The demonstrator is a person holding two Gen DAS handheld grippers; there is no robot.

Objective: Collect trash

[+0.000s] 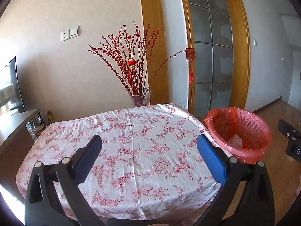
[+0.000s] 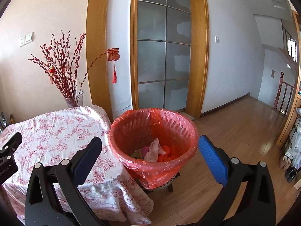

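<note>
A waste basket lined with a red plastic bag (image 2: 153, 131) stands on the wooden floor to the right of the table; it also shows in the left wrist view (image 1: 239, 131). Crumpled trash (image 2: 153, 151) lies inside it: pale pink, orange and green pieces. My left gripper (image 1: 149, 141) is open and empty above the table with a floral cloth (image 1: 131, 128). My right gripper (image 2: 150, 143) is open and empty, hovering in front of the basket's mouth. The table top bears no loose trash in either view.
A glass vase of red branches (image 1: 140, 98) stands behind the table's far edge. A dark cabinet (image 1: 13, 128) is at the left. A frosted glass door (image 2: 163, 56) is behind the basket. Wooden floor (image 2: 235, 131) extends right, with shoes (image 2: 287, 167) at the far right.
</note>
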